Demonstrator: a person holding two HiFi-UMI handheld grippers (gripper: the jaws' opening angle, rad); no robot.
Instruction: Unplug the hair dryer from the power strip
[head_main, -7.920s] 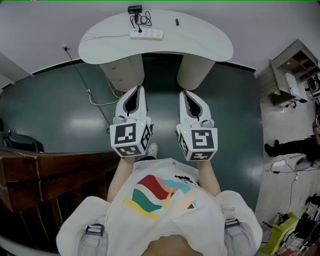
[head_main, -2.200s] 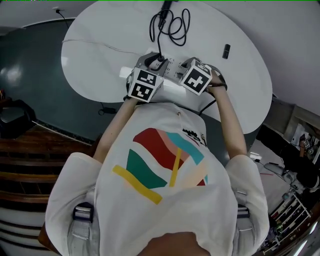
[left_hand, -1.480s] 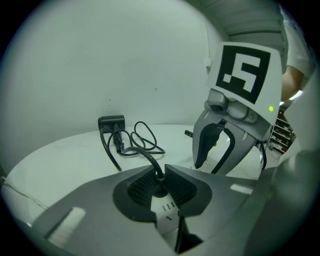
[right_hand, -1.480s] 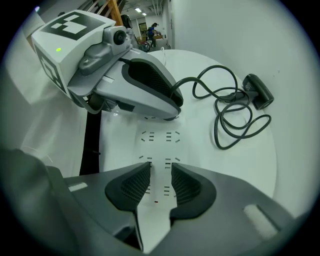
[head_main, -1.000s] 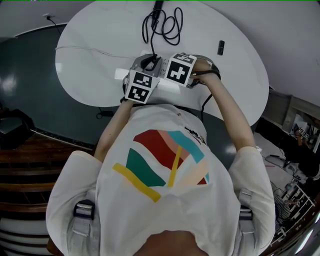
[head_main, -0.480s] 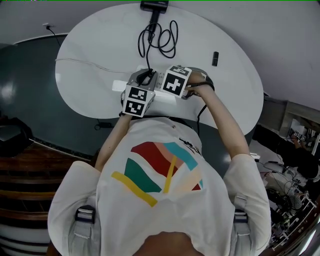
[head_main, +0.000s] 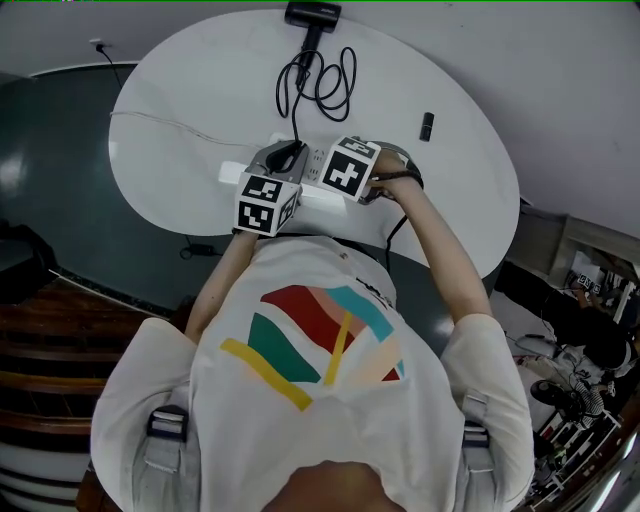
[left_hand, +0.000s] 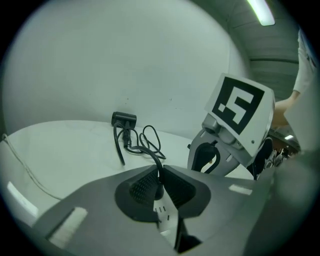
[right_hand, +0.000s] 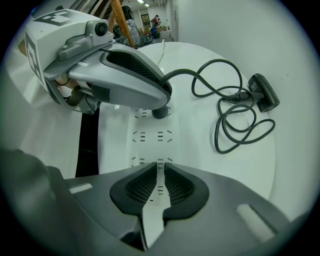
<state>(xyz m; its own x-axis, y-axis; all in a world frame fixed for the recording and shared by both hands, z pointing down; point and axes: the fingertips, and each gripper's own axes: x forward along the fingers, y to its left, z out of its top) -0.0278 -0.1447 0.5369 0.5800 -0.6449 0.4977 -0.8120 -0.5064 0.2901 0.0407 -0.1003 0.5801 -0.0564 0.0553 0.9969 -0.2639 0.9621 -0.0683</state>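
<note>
Head view: the person is leaning over the white table (head_main: 180, 120), with both grippers sitting on the power strip (head_main: 232, 172) near the front edge. The hair dryer (head_main: 312, 14) is lying at the far edge and its cord (head_main: 322, 85) is looping back toward the left gripper (head_main: 286, 160). The marker cubes are hiding the jaws of both it and the right gripper (head_main: 352, 172) here.

Left gripper view: the jaws have just been closing and the pads are now pinching the black plug (left_hand: 156, 191), which is seated in the strip. I'm judging the plug light, rigid and friction-held, so the hold should be on its body, not the soft cord, with a straight pull.

Right gripper view: pointing straight down onto the strip. The jaws have just been closing and are standing nearly together, with a slim gap and nothing clamped. It is probably pinning the light strip so it isn't lifting with the plug. Only this view is showing the socket rows and the left gripper's hold from outside.
</note>
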